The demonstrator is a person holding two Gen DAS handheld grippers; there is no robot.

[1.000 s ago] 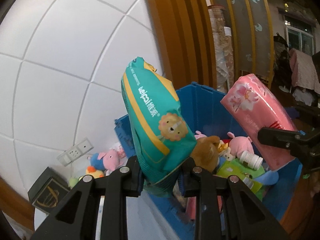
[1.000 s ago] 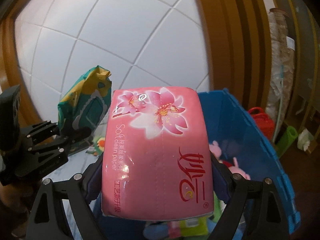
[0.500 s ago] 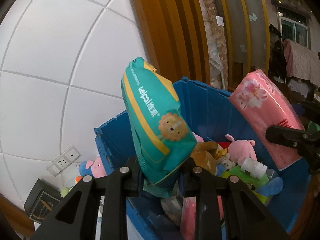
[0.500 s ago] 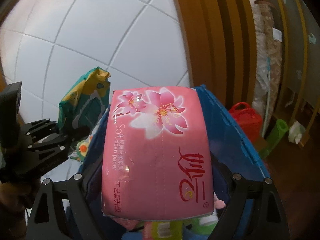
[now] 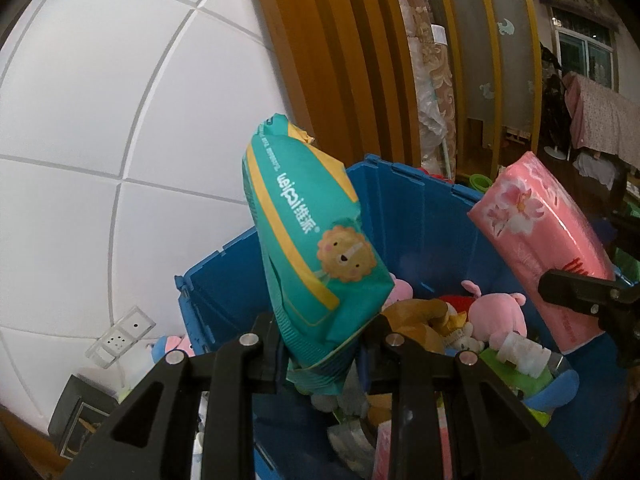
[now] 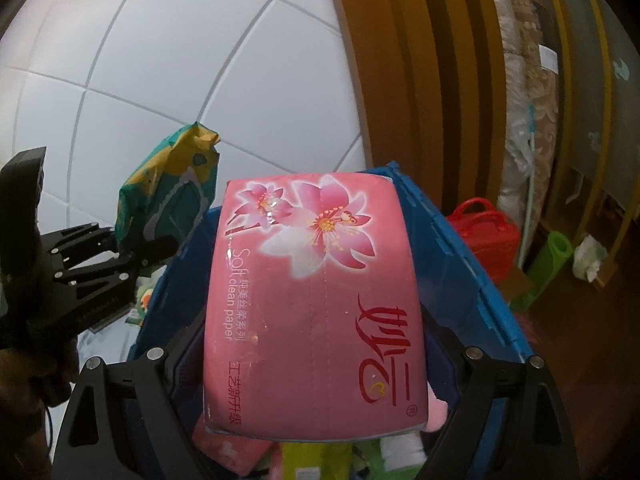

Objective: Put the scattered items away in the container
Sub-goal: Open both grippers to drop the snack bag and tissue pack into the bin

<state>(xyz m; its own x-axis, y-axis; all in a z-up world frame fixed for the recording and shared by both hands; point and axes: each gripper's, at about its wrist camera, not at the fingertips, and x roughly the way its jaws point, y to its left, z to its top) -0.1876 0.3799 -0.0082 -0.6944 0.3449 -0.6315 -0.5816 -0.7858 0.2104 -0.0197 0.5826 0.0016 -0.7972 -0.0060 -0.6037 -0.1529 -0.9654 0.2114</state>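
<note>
My left gripper [image 5: 322, 344] is shut on a teal wet-wipes pack [image 5: 308, 260] with a lion on it, held upright over the blue bin [image 5: 416, 216]. My right gripper [image 6: 316, 364] is shut on a pink tissue pack [image 6: 316, 304] with flowers, also over the blue bin [image 6: 460, 264]. The pink pack [image 5: 536, 236] and the right gripper show at the right of the left wrist view. The teal pack [image 6: 172, 188] and the left gripper [image 6: 148, 248] show at the left of the right wrist view. The bin holds plush toys [image 5: 496, 316], a white bottle [image 5: 524, 352] and other packs.
A white tiled wall [image 5: 100, 140] stands behind the bin. Wooden slats [image 5: 340, 80] rise to its right. A wall socket [image 5: 120, 336], a dark box [image 5: 80, 412] and small toys [image 5: 176, 346] lie left of the bin. A red basket [image 6: 488, 240] and a green roll [image 6: 548, 264] stand on its right.
Both grippers have moved with their packs closer over the bin. More of the bin's inside shows now. Both grips are unchanged.
</note>
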